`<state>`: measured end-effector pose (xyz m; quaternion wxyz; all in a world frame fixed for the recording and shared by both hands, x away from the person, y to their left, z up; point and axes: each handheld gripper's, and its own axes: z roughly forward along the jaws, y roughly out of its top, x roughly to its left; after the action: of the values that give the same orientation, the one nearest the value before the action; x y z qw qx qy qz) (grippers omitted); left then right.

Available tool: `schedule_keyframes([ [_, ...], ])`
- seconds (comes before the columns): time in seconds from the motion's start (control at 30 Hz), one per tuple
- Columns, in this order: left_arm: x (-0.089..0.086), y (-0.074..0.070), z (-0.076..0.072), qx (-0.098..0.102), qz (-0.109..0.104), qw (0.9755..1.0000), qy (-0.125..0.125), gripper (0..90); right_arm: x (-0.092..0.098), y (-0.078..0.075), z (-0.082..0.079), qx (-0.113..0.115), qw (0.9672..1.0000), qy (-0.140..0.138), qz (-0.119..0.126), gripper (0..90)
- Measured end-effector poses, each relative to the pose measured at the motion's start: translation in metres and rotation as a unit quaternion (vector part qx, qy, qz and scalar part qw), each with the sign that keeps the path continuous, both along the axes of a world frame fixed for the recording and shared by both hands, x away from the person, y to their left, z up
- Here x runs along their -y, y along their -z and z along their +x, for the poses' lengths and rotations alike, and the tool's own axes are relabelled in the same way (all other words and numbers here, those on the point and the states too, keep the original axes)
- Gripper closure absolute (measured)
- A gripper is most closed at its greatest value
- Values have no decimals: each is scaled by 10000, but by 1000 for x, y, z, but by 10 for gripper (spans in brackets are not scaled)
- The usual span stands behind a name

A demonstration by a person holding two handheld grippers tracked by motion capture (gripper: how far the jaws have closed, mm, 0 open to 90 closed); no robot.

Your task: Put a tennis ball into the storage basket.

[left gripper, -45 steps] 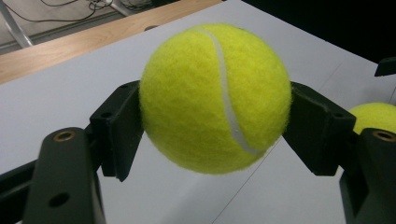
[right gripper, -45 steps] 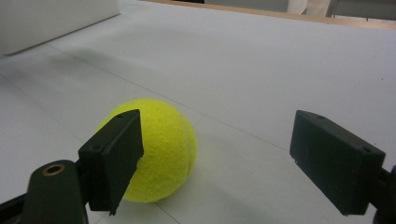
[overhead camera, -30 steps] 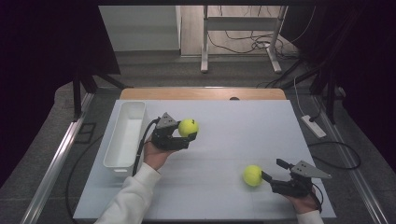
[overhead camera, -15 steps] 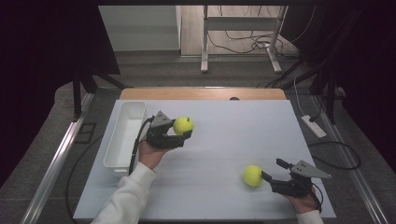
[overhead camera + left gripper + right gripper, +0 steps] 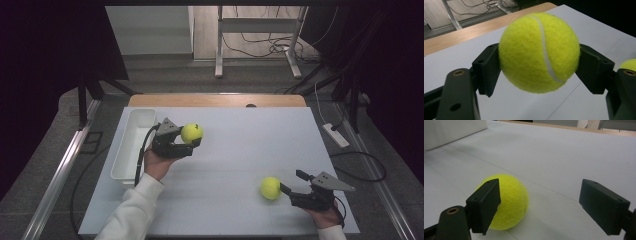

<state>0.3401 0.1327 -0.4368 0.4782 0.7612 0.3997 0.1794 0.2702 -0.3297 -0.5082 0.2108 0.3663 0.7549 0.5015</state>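
Above the white tabletop (image 5: 225, 150), beside the white bin (image 5: 131, 145), left gripper (image 5: 192, 145) clamps one tennis ball (image 5: 539, 52) off the surface; white seam, no readable logo. Right gripper (image 5: 539, 205) jaws spread wide around second tennis ball (image 5: 509, 202), resting near tabletop's front right.

A: What's between the jaws of the right gripper (image 5: 537, 205)?

B: A yellow tennis ball (image 5: 510, 202) sits on the white table (image 5: 574, 152), tucked against the left jaw, which covers part of its left side. Whether they touch, I can't tell.

A: And the other jaw?

B: Well apart from the ball, with bare table between. The jaws stand wide.

A: Anything farther off?

B: A white container wall (image 5: 451, 131) at the upper left, and a wooden edge strip (image 5: 564, 128) along the table's far side.
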Motion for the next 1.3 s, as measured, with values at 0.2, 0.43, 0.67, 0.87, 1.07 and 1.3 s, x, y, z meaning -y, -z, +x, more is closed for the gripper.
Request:
schedule_keyframes([
  [0.2,-6,-2,-1,12,9,10000,-52,266,0,0,0,5,10000,-6,-1,169],
  [0.43,-13,-3,-2,27,-22,9999,-139,266,-1,0,0,5,10000,-1,0,169],
  [0.67,-22,-5,-3,50,-31,9997,-238,266,-1,0,0,6,10000,2,-1,169],
  [0.87,-30,-6,-3,43,-58,9995,-321,266,-1,0,0,14,10000,-13,14,169],
  [1.07,-37,-8,-4,47,-58,9992,-403,266,-1,-1,0,10,10000,-17,-6,169],
  [1.3,-47,-9,-4,37,-32,9987,-514,266,-2,-1,0,32,10000,-20,-5,169],
])
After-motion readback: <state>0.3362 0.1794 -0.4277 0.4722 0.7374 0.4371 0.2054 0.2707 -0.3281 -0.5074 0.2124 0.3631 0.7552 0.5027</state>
